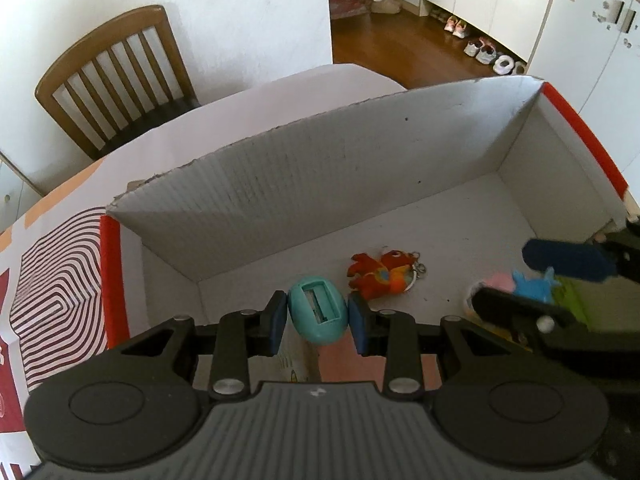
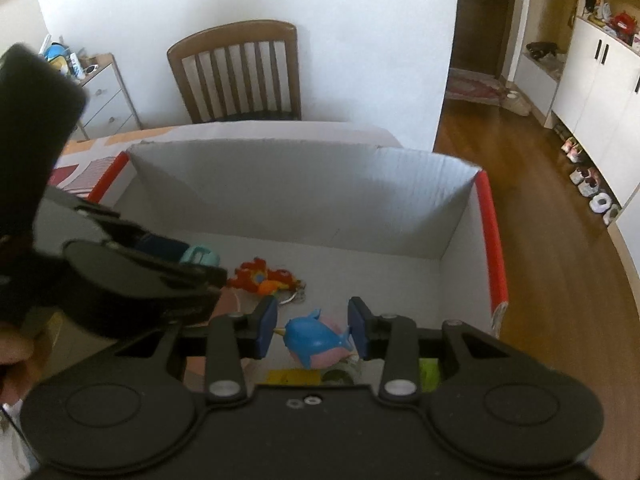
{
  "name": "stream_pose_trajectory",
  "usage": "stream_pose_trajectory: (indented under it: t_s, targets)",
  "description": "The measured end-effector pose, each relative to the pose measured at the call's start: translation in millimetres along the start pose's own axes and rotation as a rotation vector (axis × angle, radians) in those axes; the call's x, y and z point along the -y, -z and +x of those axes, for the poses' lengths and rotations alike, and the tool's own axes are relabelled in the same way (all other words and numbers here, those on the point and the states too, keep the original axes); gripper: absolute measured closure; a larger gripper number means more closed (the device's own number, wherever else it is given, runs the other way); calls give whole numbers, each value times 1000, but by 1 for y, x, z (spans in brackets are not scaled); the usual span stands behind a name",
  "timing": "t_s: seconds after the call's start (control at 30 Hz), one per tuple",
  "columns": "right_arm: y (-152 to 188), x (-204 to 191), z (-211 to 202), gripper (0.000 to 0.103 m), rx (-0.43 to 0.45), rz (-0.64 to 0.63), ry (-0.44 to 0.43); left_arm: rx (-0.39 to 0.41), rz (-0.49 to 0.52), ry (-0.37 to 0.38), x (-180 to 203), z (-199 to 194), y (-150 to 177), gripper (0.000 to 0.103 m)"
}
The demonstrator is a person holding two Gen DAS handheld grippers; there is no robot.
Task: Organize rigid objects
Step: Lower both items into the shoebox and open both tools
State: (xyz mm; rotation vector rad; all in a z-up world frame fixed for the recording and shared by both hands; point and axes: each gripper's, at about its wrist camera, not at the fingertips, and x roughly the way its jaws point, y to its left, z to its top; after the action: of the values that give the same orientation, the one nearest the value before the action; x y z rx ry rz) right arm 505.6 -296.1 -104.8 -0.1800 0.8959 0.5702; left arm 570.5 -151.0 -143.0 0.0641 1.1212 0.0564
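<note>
A white cardboard box [image 1: 320,168] with red-taped edges lies open on the table, also in the right wrist view as the box [image 2: 300,192]. My left gripper [image 1: 318,308] hangs over the box floor, shut on a teal egg-shaped object [image 1: 318,312] with a slot in its face. My right gripper [image 2: 312,320] is shut on a blue and pink whale toy [image 2: 316,340], low inside the box. A red and orange plush keychain [image 1: 378,276] rests on the box floor between them, seen too as the keychain [image 2: 264,276]. Each wrist view shows the other gripper: the right gripper [image 1: 532,280] and the left gripper [image 2: 192,264].
A wooden slat-back chair [image 2: 240,72] stands behind the table. A striped red and white cloth [image 1: 60,280] lies left of the box. Yellow [image 2: 294,376] and green [image 2: 428,374] items sit on the box floor under my right gripper. Wooden floor, shoes [image 1: 484,52] and white cabinets lie to the right.
</note>
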Motion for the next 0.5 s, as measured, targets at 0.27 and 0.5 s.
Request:
stream_pose_trajectory:
  t_s: [0.27,0.5]
  targets:
    - [4,-1,-6,64,-28,2,-46,-41,-5,-1,1,10,3,70]
    - [8,-7,-10,63,-75,-24,-63,-32,-22,14,0,6,4,70]
